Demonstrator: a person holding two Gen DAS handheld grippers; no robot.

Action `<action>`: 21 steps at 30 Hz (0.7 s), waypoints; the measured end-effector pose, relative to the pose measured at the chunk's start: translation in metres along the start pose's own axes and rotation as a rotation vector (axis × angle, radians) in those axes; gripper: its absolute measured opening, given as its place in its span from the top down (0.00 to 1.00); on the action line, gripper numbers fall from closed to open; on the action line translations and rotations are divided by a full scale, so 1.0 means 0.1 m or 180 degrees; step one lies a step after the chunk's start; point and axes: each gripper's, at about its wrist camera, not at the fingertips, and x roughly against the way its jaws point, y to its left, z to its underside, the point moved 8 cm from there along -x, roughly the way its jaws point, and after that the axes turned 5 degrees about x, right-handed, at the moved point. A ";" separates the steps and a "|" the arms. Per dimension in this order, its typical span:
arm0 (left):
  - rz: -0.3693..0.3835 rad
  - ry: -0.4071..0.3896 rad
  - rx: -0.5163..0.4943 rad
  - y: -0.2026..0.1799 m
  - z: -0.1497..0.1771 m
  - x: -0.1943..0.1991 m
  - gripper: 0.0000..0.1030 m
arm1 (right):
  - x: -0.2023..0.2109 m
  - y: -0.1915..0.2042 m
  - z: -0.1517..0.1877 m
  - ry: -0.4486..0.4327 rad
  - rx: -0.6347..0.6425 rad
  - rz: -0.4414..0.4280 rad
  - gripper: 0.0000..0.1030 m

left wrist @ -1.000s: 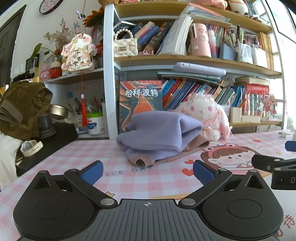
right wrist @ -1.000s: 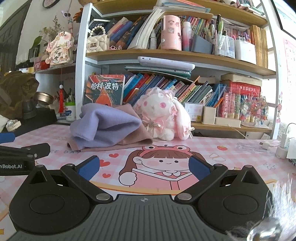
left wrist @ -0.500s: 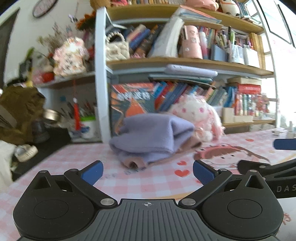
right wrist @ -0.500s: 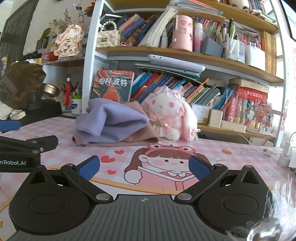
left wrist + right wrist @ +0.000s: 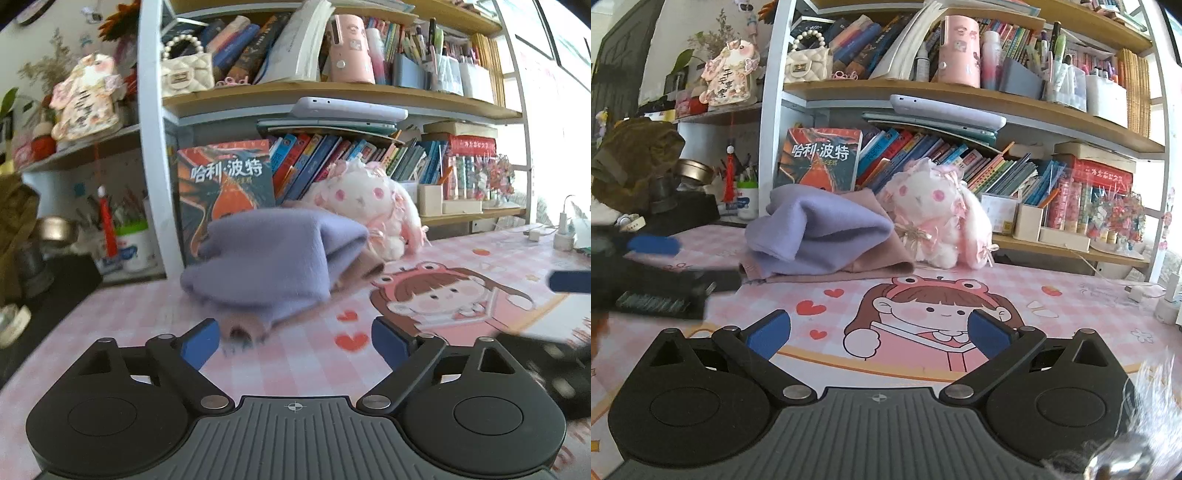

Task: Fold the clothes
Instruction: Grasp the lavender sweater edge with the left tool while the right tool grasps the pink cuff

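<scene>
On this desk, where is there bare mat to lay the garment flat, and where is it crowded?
Bare mat lies in front of the purple garment, over the cartoon girl print and rightward to the charger. It is crowded at the back: the plush rabbit touches the garment, with the bookshelf behind. Black equipment fills the left end.

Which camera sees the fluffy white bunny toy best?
The right wrist view: the bunny toy shows whole and sharp, beside the purple cloth. In the left wrist view the purple cloth hides its lower left side and it looks blurrier.
</scene>
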 end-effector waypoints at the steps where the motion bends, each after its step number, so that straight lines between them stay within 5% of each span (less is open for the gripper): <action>1: -0.0025 0.0009 -0.0054 0.00 -0.05 -0.09 0.12 | 0.00 0.00 0.00 0.0000 -0.0008 -0.0003 0.00; 10: -0.0133 0.0362 -0.0411 -0.03 -0.16 -0.87 0.16 | -0.03 -0.03 0.02 0.0060 -0.0097 -0.0081 0.00; 11: -0.0096 0.0370 -0.0342 -0.01 -0.17 -0.91 0.26 | -0.02 -0.02 0.02 0.0059 -0.0080 -0.0087 0.00; 12: -0.0054 0.0350 -0.0218 0.02 -0.20 -0.92 0.66 | -0.02 -0.01 0.02 0.0057 -0.0063 -0.0094 0.00; 13: -0.0043 0.0314 -0.0080 0.07 -0.23 -0.90 0.79 | -0.02 0.00 0.01 0.0050 -0.0039 -0.0103 0.00; 16: 0.0063 0.0165 0.0322 0.20 -0.37 -0.75 0.91 | 0.00 0.06 0.00 0.0010 0.0054 -0.0159 0.00; 21: 0.0450 -0.0190 0.0608 0.31 -0.65 -0.12 0.92 | 0.01 0.13 -0.02 -0.0009 0.0162 -0.0248 0.00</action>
